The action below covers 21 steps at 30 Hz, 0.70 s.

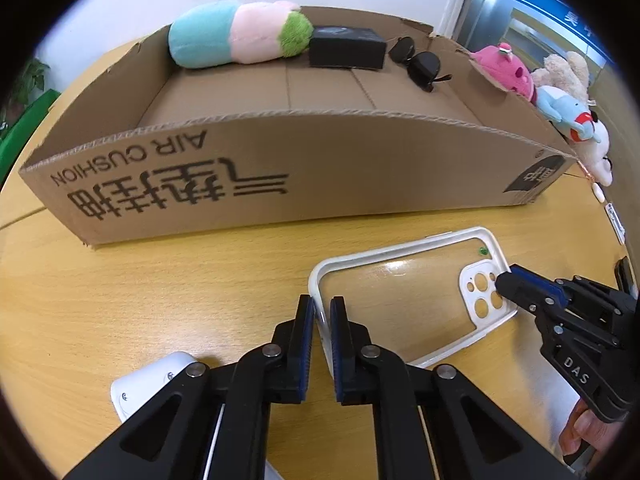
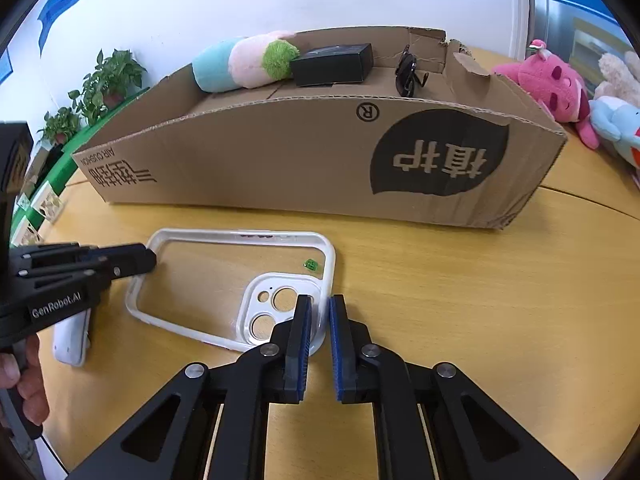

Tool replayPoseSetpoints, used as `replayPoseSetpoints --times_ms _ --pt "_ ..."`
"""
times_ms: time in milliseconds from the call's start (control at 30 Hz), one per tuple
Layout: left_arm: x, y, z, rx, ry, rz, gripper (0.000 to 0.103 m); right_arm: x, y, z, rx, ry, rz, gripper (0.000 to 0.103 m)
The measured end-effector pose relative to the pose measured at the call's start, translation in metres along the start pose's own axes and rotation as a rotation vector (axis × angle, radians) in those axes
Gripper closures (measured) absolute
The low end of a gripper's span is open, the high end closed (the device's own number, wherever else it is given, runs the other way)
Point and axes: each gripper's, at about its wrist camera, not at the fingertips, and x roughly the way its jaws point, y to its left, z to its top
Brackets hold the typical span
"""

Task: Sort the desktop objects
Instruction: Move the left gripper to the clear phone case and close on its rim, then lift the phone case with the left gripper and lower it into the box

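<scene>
On the wooden desk [image 2: 440, 320], before the cardboard box [image 2: 320, 160], the phone case [image 2: 208, 276] is lying flat. Both the left gripper [image 1: 322, 312] and right gripper [image 2: 319, 312] are pinching opposite rims; uneven pulling is risking flexing the thin frame loose.

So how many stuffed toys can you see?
4. A blue, pink and green plush roll lies inside the cardboard box; pink, beige and blue-white plushies sit outside. More may hide.
</scene>
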Motion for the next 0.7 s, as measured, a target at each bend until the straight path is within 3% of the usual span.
replayPoseSetpoints --times_ms 167,267,500,700 --pt "-0.014 -0.011 0.012 0.025 -0.037 -0.036 0.096 -0.006 -0.019 -0.003 0.068 -0.016 0.021 0.097" --pt "-0.033 -0.029 0.029 0.069 -0.104 -0.052 0.096 -0.024 -0.028 0.001 0.101 -0.058 0.014 0.097" --pt "-0.097 -0.067 0.091 0.138 -0.283 -0.17 0.096 -0.109 -0.056 0.038 0.144 -0.249 -0.08 0.097" --pt "-0.184 -0.067 0.143 0.173 -0.501 -0.16 0.096 -0.187 -0.037 0.104 0.074 -0.451 -0.123 0.096"
